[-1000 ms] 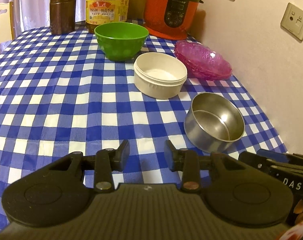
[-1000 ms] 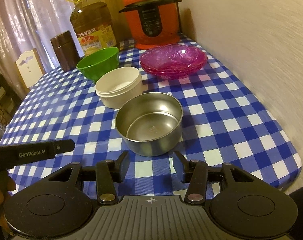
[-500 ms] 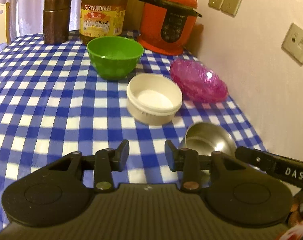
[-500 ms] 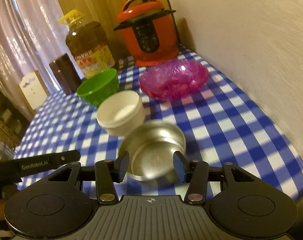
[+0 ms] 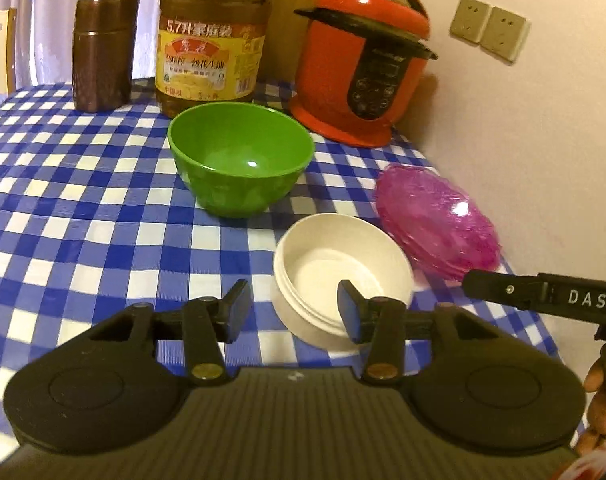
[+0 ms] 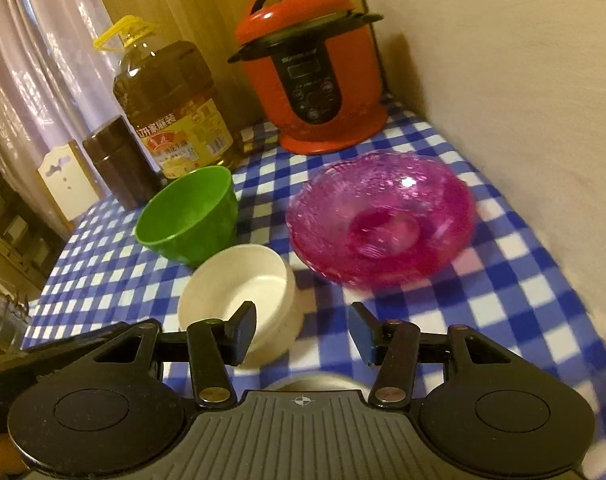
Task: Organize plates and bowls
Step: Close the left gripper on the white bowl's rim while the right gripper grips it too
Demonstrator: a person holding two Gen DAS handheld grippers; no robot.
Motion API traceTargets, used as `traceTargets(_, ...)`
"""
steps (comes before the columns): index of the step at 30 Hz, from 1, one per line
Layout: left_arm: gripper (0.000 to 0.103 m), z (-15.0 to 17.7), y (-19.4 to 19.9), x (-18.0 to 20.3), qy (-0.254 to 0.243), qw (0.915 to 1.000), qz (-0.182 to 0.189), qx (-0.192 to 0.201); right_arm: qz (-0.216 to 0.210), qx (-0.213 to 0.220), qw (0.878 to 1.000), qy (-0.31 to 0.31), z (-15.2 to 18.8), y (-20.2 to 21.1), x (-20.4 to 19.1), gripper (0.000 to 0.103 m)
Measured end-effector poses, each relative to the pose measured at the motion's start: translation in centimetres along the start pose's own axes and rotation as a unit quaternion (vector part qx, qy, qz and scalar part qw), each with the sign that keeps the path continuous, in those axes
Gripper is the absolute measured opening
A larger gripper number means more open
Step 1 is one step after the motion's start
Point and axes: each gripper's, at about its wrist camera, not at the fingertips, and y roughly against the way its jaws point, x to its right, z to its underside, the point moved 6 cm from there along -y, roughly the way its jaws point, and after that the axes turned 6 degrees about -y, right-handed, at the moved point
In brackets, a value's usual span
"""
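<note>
A green bowl [image 5: 241, 168] [image 6: 191, 216], a white bowl [image 5: 343, 272] [image 6: 239, 296] and stacked pink glass plates [image 5: 437, 220] [image 6: 383, 216] sit on the blue checked tablecloth. My left gripper [image 5: 295, 314] is open and empty just in front of the white bowl. My right gripper [image 6: 303, 334] is open and empty, between the white bowl and the pink plates. A sliver of the steel bowl [image 6: 315, 382] shows under the right gripper's body. The right gripper's side [image 5: 543, 296] shows in the left wrist view.
A red pressure cooker [image 5: 359, 72] [image 6: 315, 72], a large oil bottle [image 5: 211, 40] [image 6: 171, 112] and a brown canister [image 5: 103, 52] [image 6: 119, 160] stand at the table's back. A wall runs along the right side. A chair back [image 6: 67, 180] stands at the left.
Both grippers have moved forward over the table toward the bowls. The steel bowl has slipped out of the left view and almost under the right gripper. Both stay open.
</note>
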Motion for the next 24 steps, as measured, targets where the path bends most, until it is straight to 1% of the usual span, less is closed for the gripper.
traceTargets(2,0.044,-0.1,-1.2,-0.3,0.008,0.9998,0.013,-0.012,-0.002,-0.019,1.0,-0.011,-0.4,-1.5,0.0,0.051)
traceTargets(4,0.044,0.1,-2.3,-0.6,0.026,0.9988,0.031,-0.028,-0.013,-0.035,0.999,-0.021,-0.7,-2.8,0.0,0.051)
traceTargets(6,0.043,0.4,-3.3,-0.9,0.042,0.9974,0.039,-0.044,-0.01,-0.047,0.998,-0.026,-0.8,-3.7,0.1,0.051)
traceTargets(11,0.043,0.8,-4.4,-1.8,0.055,0.9965,0.03,-0.056,-0.01,-0.065,0.997,-0.034,-0.9,-5.2,0.2,0.051)
traceTargets(16,0.042,0.3,-4.9,-2.6,0.068,0.9959,0.033,-0.05,-0.016,-0.077,0.995,-0.063,-1.2,-6.2,0.5,0.051)
traceTargets(19,0.037,0.1,-5.2,-2.6,0.068,0.9958,0.037,-0.05,-0.021,-0.081,0.994,-0.069,-1.4,-6.6,0.5,0.051)
traceTargets(20,0.033,0.1,-5.4,-2.6,0.068,0.9956,0.038,-0.051,-0.02,-0.082,0.994,-0.067,-1.4,-6.7,0.5,0.051)
traceTargets(21,0.031,0.1,-5.5,-2.6,0.068,0.9955,0.04,-0.053,-0.019,-0.082,0.994,-0.066,-1.4,-6.9,0.4,0.049)
traceTargets(22,0.03,0.1,-5.7,-2.6,0.069,0.9952,0.042,-0.055,-0.018,-0.085,0.994,-0.065,-1.4,-7.1,0.3,0.048)
traceTargets(24,0.028,0.1,-5.9,-2.6,0.073,0.9946,0.048,-0.057,-0.02,-0.09,0.994,-0.063,-1.4,-7.4,0.1,0.037)
